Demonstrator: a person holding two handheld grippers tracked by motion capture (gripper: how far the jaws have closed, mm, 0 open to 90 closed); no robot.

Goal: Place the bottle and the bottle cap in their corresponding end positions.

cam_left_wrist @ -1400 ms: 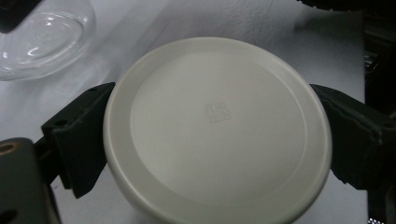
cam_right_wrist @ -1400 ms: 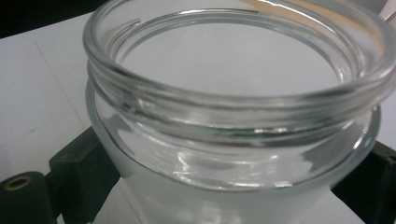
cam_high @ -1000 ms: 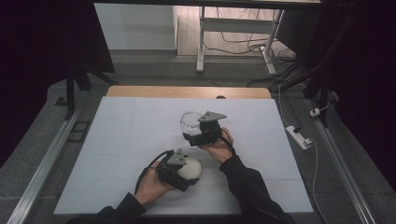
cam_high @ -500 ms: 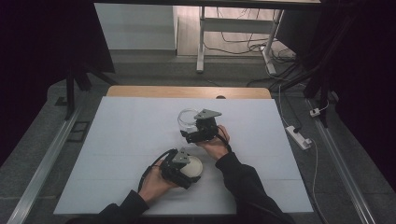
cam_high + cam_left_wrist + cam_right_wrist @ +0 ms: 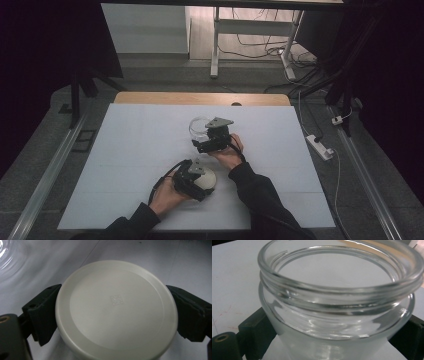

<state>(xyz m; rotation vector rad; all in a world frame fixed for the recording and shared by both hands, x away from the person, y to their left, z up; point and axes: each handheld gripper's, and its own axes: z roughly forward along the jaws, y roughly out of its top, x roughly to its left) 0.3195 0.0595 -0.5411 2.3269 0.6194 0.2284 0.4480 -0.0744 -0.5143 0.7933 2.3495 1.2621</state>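
A round white lid [image 5: 116, 307] sits between the two black jaws of my left gripper [image 5: 197, 181], which is shut on its rim just above the white table. In the high view the white lid [image 5: 207, 179] shows at the front middle of the table. A clear glass jar [image 5: 337, 302] with a threaded open mouth stands upright between the jaws of my right gripper [image 5: 207, 137], which is shut on its body. The glass jar [image 5: 198, 127] stands near the table's middle, behind and slightly right of the lid. A hand holds each gripper.
The white table top [image 5: 125, 150] has a wooden strip [image 5: 200, 98] along its far edge. A power strip [image 5: 318, 146] with a cable lies on the floor to the right. A white frame leg [image 5: 215, 45] and loose cables are beyond the table.
The right gripper with the jar has shifted slightly left and nearer. The left gripper with the lid has stayed almost in place.
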